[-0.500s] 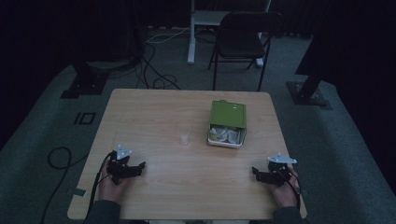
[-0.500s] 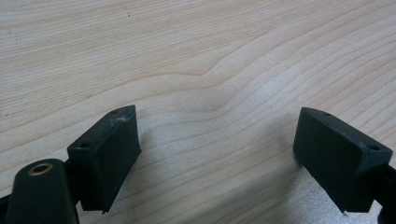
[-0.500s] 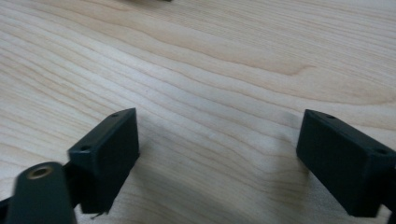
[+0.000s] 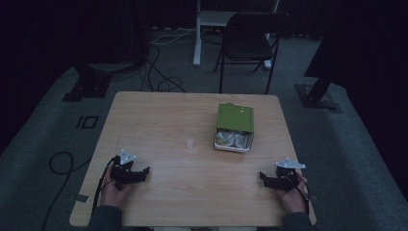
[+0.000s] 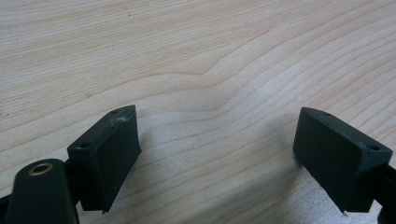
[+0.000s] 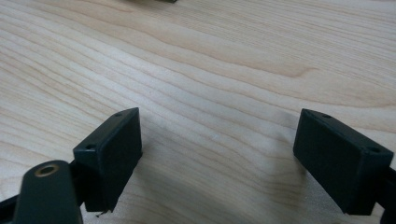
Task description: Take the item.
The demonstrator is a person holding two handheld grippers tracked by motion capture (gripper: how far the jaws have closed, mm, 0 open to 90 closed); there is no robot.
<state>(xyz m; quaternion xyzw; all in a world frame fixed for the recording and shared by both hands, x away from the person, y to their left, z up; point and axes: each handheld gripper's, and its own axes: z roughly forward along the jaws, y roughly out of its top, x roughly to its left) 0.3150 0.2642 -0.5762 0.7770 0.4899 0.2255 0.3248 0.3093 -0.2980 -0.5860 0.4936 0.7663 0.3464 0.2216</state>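
Fingers spread on left gripper [image 4: 144, 172] and right gripper [image 4: 263, 176], green tin [image 4: 235, 117] beyond (high view).

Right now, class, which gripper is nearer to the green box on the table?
Right. The right gripper rests at the table's near right, just below the green box; the left gripper sits at the near left, farther across the table.

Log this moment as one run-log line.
left gripper: open, empty, near table edge | right gripper: open, empty, near edge | green box: open, far side | small cup: centre, untouched
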